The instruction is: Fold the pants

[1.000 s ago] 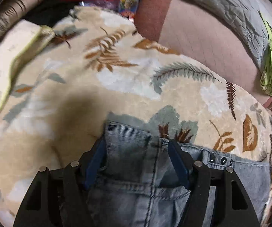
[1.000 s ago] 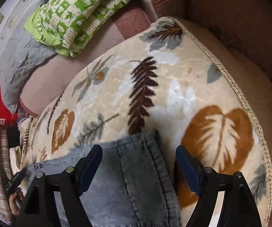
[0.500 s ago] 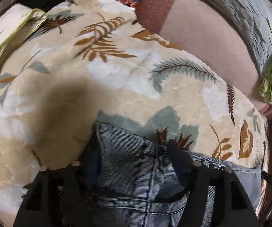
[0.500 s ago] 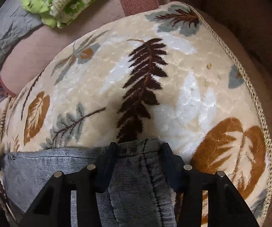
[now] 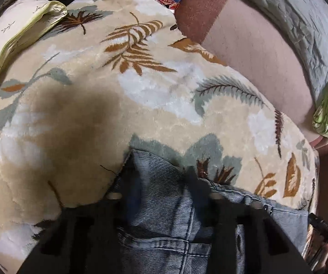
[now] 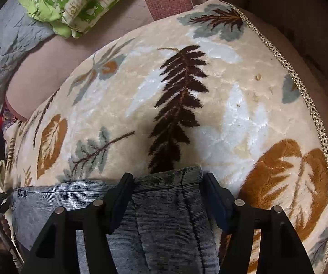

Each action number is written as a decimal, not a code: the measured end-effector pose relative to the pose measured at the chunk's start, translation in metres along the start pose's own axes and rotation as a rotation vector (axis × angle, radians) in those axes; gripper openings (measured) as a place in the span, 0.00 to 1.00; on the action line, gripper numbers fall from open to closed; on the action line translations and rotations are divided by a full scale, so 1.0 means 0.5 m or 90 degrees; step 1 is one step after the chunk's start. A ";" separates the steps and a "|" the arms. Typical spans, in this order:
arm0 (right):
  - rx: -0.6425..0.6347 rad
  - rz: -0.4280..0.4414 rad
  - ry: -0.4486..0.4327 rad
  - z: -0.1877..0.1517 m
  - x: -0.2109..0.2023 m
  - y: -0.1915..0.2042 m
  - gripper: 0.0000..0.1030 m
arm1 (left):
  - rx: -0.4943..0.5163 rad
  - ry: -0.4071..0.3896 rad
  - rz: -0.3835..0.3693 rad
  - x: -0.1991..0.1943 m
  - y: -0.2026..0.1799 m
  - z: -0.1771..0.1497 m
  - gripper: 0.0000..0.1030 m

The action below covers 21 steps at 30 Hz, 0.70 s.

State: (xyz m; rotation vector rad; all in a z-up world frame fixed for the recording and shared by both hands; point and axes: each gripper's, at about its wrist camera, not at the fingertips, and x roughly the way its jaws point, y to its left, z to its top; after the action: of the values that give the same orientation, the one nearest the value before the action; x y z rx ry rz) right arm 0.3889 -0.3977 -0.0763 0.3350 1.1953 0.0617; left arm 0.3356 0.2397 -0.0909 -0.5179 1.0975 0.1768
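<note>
Grey-blue corduroy pants (image 6: 164, 217), lying on the cream leaf-patterned plush blanket (image 6: 221, 114): I am pinching one waistband corner in the left gripper (image 5: 159, 196) and the opposite edge in the right gripper (image 6: 167, 196), both clamped on cloth, spreading the width for an even fold.

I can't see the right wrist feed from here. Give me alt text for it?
The right gripper straddles a folded edge of grey-blue denim pants, its fingers pressing the fabric on either side. The pants lie on a cream leaf-print blanket; a green patterned cloth sits beyond it.
</note>
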 end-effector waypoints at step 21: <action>-0.048 -0.016 -0.086 -0.009 -0.121 0.044 0.18 | 0.031 -0.114 -0.009 -0.169 -0.014 0.009 0.02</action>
State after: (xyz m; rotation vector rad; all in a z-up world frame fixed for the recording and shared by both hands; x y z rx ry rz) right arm 0.3651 -0.3891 -0.0169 0.2543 1.0608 0.0607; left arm 0.3035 0.2457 -0.0123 -0.4569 0.9208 0.1795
